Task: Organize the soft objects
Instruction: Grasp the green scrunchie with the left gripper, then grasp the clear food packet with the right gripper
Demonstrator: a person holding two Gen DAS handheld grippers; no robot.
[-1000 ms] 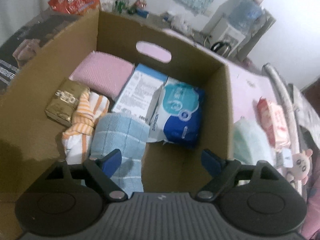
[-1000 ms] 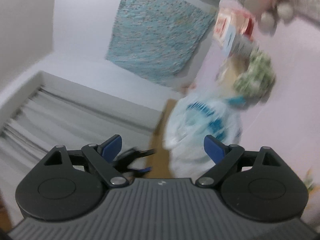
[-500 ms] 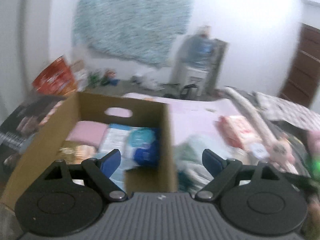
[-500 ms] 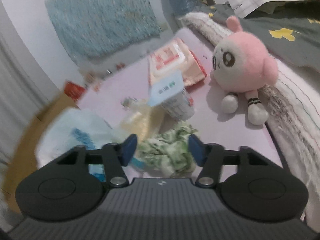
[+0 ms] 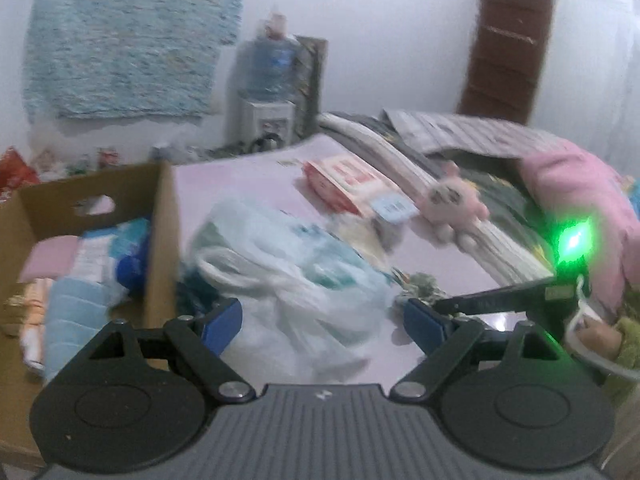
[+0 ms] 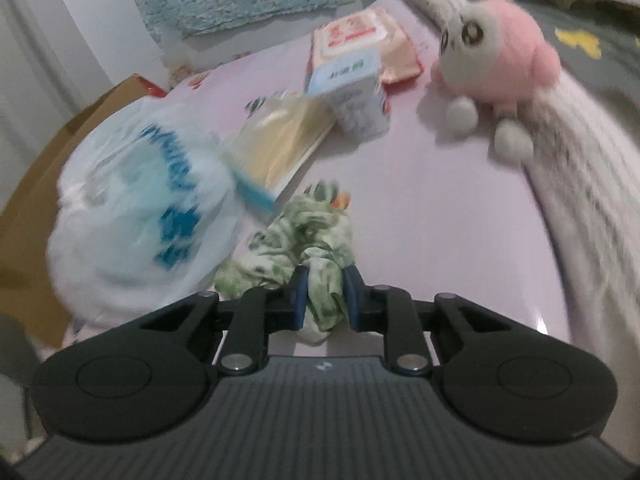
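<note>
My right gripper (image 6: 323,296) is shut on a crumpled green-and-white cloth (image 6: 304,240) lying on the pink bed sheet (image 6: 420,200). My left gripper (image 5: 322,320) is open and empty, above a white plastic bag (image 5: 288,272) next to the cardboard box (image 5: 160,220). The box holds a blue towel (image 5: 76,304), a pink cloth (image 5: 50,256) and tissue packs. The green cloth also shows in the left wrist view (image 5: 420,284), with the right gripper's arm (image 5: 500,300) reaching to it. A pink plush toy (image 6: 496,52) lies at the far right.
A wet-wipes pack (image 6: 360,44), a small tissue pack (image 6: 352,92) and a yellow packet (image 6: 280,140) lie beyond the cloth. The white bag (image 6: 136,216) sits left of it. A rolled grey blanket (image 6: 580,184) borders the sheet on the right.
My right gripper swung down to the bed and closed on the green cloth. My left gripper lifted out of the box and turned right over the white bag.
</note>
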